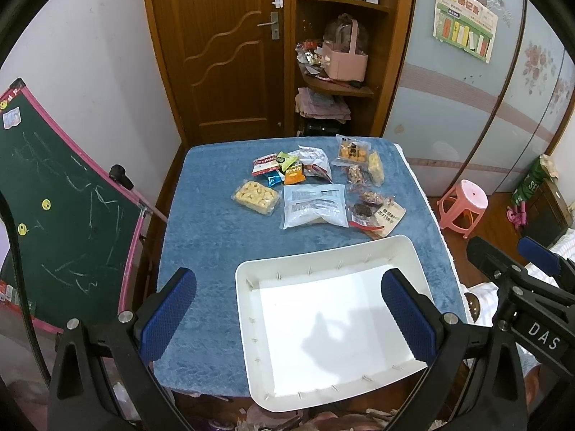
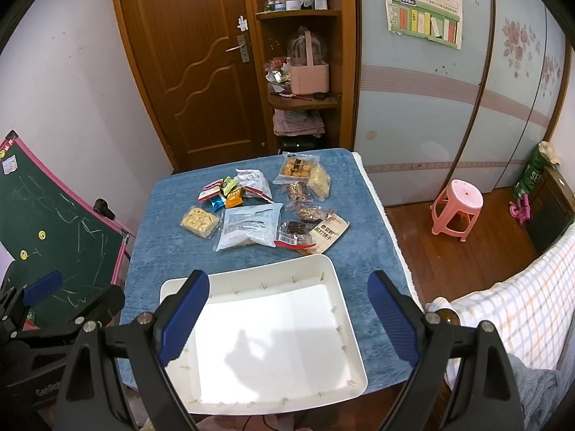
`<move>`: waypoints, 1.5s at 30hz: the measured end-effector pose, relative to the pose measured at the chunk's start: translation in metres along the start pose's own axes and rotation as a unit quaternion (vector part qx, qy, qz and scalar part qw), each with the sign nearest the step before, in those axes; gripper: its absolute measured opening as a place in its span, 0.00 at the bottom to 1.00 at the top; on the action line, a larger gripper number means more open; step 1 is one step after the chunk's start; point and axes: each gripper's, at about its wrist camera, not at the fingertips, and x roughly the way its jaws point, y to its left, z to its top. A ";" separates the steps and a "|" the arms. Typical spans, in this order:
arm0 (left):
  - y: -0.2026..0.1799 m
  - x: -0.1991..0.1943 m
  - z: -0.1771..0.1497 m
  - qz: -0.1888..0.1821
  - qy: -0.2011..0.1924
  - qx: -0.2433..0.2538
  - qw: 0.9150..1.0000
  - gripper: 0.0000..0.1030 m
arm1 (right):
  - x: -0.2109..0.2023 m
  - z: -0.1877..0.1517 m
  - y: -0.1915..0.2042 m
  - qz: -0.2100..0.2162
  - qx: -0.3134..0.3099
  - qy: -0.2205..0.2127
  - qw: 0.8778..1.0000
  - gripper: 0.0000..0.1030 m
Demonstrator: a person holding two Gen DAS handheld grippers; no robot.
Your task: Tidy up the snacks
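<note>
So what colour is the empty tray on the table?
White tray, clearest in the right wrist view.

The right gripper (image 1: 539, 262) arm reads "DAS"; a green bag (image 2: 528, 179) shows "SE".

— Where does the tray (image 1: 409, 248) sit?

— On the table (image 1: 201, 237), at the near edge, just below my tongs. My left gripper (image 1: 287, 309) hangs over the tray's left rim, my right gripper (image 2: 287, 318) over its middle, each with nothing between the jaws.

— And the snacks?

— Behind the tray, toward the far side. The large flat bag (image 1: 314, 208) lies in the middle, the cookie box (image 1: 256, 196) left of it, the small packets (image 1: 284, 167) behind that, the biscuit bag (image 1: 353, 151) at the far right.

— Beside the table?

— A chalkboard (image 1: 61, 208) to its left, a stool (image 1: 463, 203) on the floor to its right.
</note>
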 end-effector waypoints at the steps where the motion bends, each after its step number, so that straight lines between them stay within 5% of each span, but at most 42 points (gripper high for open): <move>1: 0.000 -0.002 -0.001 0.000 0.000 -0.001 1.000 0.99 | -0.001 0.000 0.000 0.000 0.000 0.000 1.000 0.88; 45: -0.044 -0.021 -0.027 0.039 0.002 -0.048 0.998 1.00 | -0.010 -0.018 -0.065 0.052 -0.028 0.007 0.998 0.88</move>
